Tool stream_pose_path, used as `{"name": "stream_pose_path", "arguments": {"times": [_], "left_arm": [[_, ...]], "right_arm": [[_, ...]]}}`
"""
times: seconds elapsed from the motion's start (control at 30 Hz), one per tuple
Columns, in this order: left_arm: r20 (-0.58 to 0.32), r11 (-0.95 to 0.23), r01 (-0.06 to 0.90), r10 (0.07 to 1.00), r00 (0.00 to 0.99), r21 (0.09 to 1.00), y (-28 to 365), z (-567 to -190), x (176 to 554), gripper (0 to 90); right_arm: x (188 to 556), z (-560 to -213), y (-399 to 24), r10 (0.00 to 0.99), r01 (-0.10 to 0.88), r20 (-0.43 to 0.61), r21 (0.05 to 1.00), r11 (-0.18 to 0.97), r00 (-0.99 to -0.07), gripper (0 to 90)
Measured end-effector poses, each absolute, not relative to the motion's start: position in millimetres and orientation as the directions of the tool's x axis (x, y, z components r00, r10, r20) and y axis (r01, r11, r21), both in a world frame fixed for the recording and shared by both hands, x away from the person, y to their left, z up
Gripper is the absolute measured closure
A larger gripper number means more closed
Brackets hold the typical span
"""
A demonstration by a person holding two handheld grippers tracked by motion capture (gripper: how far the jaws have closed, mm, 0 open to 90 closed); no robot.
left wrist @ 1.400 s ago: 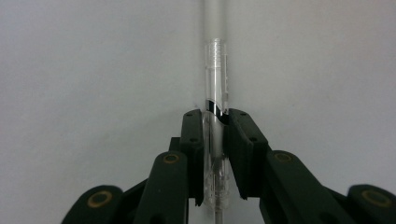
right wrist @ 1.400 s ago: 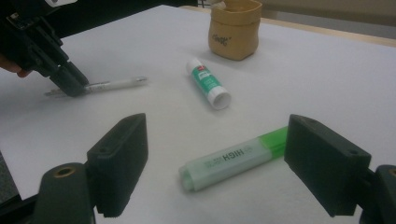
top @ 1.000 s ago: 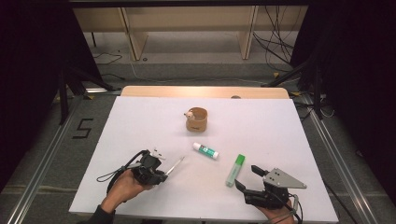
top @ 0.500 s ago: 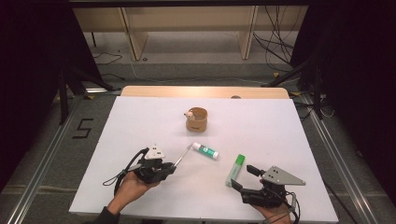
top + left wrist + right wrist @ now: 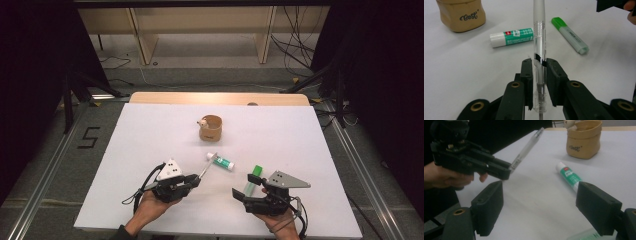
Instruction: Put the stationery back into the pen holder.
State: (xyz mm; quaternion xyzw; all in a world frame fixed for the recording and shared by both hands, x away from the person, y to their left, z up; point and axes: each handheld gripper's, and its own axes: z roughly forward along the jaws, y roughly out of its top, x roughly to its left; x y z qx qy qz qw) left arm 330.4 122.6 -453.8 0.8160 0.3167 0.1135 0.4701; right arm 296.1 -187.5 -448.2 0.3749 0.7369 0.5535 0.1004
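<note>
White bench top is carrying everything. Left tool is clamping a clear plastic pen between its pads, the pen jutting forward off the surface — above a green-and-white glue stick. Right tool is standing wide apart, gripping nothing, beside a green-capped highlighter. Tan pouch-shaped holder is sitting farther back.

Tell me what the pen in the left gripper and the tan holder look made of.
Pen: clear and frosted plastic, glossy; the inner tube shows through the barrel. Tan holder: possibly matte ceramic or resin shaped like a paper bag, with creased sides and a printed word; the look leaves it open.
</note>
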Motion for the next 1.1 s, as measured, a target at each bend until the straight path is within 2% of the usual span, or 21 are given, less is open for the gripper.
{"name": "stream_pose_path", "arguments": {"times": [0.13,0.53,1.1], "left_arm": [[-0.103,-0.350,0.387,0.614,0.782,0.853,117,-456,327,76.2],[-0.095,-0.338,0.353,0.592,0.801,0.872,109,-455,319,76.2],[-0.023,-0.376,0.287,0.572,0.820,0.881,101,-456,311,76.2]], "right_arm": [[303,-447,-178,0.635,0.478,0.334,0.876,0.063,-0.697,25.7],[324,-446,-154,0.567,0.514,0.412,0.858,0.023,-0.713,35.1],[338,-451,-149,0.506,0.570,0.508,0.821,-0.038,-0.697,56.6]]}}
